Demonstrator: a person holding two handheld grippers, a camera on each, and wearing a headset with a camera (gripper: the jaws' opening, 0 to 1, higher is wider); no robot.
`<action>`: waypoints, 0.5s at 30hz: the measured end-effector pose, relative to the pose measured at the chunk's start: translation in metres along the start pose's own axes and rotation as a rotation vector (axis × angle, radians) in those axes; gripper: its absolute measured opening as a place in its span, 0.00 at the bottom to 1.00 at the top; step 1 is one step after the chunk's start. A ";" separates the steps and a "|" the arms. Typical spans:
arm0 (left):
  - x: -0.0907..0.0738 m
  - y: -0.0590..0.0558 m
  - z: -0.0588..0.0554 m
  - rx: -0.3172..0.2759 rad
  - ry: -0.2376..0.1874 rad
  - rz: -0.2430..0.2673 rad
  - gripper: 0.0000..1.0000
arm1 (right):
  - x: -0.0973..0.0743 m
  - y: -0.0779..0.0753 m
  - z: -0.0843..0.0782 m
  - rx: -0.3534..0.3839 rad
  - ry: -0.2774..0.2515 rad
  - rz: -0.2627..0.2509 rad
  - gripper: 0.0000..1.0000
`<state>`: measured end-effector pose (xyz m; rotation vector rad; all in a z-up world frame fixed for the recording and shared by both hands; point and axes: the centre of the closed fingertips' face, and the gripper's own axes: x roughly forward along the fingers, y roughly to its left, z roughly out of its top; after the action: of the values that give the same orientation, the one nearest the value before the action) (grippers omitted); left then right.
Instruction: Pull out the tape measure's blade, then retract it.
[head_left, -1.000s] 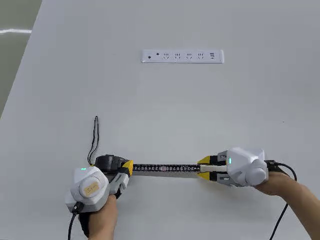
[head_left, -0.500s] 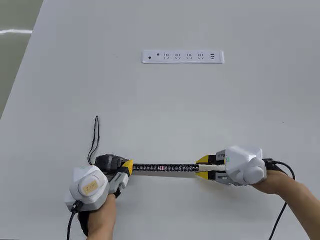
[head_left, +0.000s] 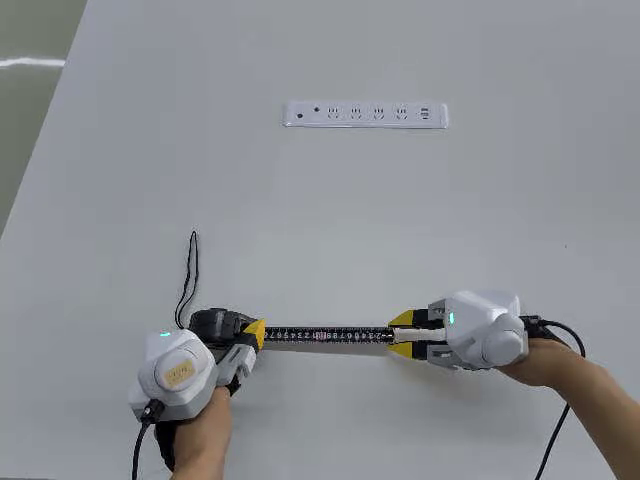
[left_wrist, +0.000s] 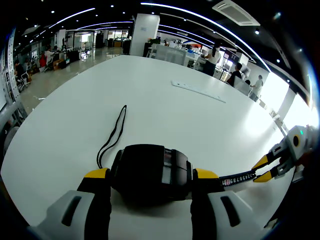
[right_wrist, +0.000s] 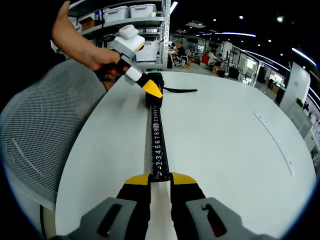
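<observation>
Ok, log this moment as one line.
left gripper: shut on tape measure case | right gripper: shut on blade end | blade: out, stretched straight between both grippers

Blade (head_left: 325, 336) on table (head_left: 300, 200) — power strip (head_left: 364, 113) behind

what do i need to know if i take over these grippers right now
Left gripper: shut on the tape measure, which sits on the table.
Right gripper: fingers shut on the tip of the blade.
The blade is out, stretched straight between the two grippers, low along the table.
Done: the pull-out.
Left: guide the blade back into the tape measure, then let go.
</observation>
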<state>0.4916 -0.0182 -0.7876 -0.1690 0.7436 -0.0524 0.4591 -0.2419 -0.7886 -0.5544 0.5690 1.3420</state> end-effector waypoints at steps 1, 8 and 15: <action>0.000 0.000 0.000 0.000 0.000 -0.001 0.61 | 0.000 0.000 0.000 0.000 0.000 0.000 0.13; 0.000 0.001 0.000 -0.002 0.001 -0.004 0.61 | 0.002 -0.001 0.003 -0.003 -0.002 0.003 0.13; 0.000 0.001 0.000 0.000 0.000 -0.004 0.61 | 0.004 -0.001 0.004 -0.002 -0.002 0.005 0.13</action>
<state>0.4918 -0.0171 -0.7877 -0.1711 0.7430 -0.0564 0.4608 -0.2366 -0.7886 -0.5536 0.5684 1.3481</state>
